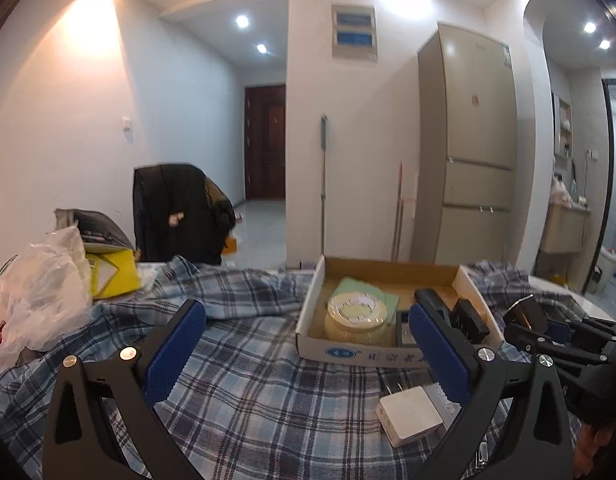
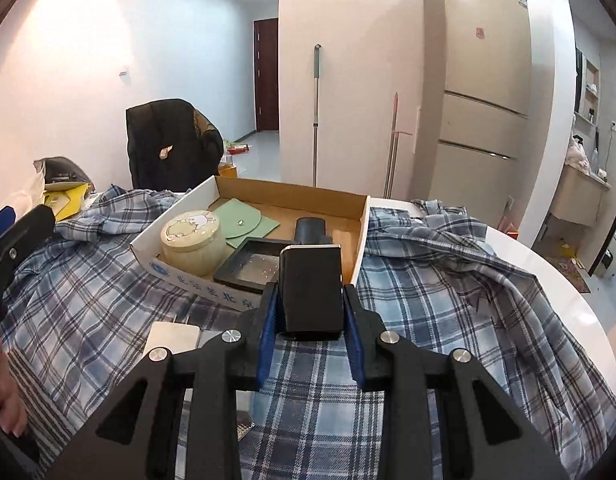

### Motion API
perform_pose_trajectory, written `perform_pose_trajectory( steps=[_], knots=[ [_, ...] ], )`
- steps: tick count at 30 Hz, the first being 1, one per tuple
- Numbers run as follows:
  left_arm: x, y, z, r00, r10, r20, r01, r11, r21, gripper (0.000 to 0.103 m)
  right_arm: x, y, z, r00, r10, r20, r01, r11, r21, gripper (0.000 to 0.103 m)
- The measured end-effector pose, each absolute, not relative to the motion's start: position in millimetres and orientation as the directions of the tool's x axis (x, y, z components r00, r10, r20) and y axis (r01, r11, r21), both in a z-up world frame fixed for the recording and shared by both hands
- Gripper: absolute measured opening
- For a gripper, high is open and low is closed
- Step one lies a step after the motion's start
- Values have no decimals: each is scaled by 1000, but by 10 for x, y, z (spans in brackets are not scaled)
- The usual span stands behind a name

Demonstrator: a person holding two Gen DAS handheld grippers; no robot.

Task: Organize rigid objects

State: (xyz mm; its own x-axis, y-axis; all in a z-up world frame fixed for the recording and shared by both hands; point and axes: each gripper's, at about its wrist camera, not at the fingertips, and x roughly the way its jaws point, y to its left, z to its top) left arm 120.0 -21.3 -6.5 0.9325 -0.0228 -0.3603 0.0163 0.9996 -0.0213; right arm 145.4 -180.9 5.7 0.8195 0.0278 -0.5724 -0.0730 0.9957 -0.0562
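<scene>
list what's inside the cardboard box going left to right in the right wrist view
cream jar → green pouch → black frame → dark cylinder, all inside the cardboard box. The black block clamped in the right gripper overlaps the box front, so I leave it out.

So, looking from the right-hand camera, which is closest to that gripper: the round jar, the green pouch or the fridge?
From the right gripper, which is clamped on a black box:
1. Round jar, front left corner of the cardboard tray.
2. Green pouch, flat in the tray behind the jar.
3. Fridge, across the room, right.
</scene>
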Motion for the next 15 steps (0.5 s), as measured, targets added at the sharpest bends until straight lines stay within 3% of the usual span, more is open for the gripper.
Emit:
perform_pose_trajectory(
  steps=[4,6,12,15],
  knots=[
    [1507,-352,-170,814,-75,-577,65,997,-37,103,1443,-1791,17,816,31,-578,-79,995,-58,29],
    [1581,-440,-233,767,-63,-639,71,997,-13,103,1423,-1805,27,819,31,-573,-75,996,-54,29],
    [1637,-687,-350,731,-13,-683,75,995,61,103,1459,-1877,5,803,-3,-596,-33,998,-51,29],
    [1692,-825,-473,666,-26,-745,108,992,62,103,1477,-1943,3,798,-7,-603,-13,1000,-28,29]
  ],
)
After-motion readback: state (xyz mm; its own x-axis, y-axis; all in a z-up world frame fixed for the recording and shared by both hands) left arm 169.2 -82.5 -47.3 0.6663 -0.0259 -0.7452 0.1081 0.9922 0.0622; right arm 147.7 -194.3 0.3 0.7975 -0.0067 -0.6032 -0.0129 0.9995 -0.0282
